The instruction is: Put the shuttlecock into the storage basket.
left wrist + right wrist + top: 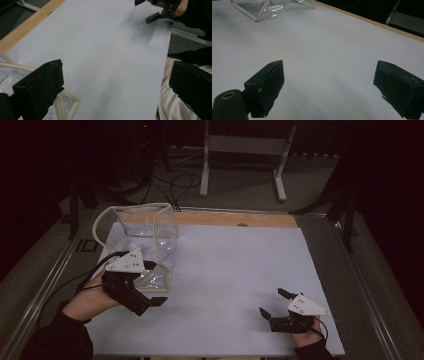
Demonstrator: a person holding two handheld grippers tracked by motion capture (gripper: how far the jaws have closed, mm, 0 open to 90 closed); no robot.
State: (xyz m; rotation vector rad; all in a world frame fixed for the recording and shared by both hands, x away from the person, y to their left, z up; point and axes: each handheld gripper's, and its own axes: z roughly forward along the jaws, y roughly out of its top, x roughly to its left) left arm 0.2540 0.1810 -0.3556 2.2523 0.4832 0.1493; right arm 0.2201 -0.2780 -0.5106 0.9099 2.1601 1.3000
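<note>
A clear plastic bag (145, 237) with cream trim and a looped handle stands on the left of the pale table (230, 260). My left gripper (156, 285) is open at the bag's front corner. In the left gripper view (116, 67) its jaws stand wide apart with nothing between them, and the bag's trimmed corner (70, 98) lies under the left jaw. My right gripper (273, 302) is open near the front right of the table, far from the bag. Its jaws (329, 66) frame bare table, with the bag (272, 7) far ahead at the top left.
A wooden strip (235, 218) runs along the table's far edge. Behind it on the floor stand a light metal frame (245, 145) and loose cables (175, 182). Metal rails (45, 285) flank the table. The other hand's gripper (155, 16) shows in the left gripper view.
</note>
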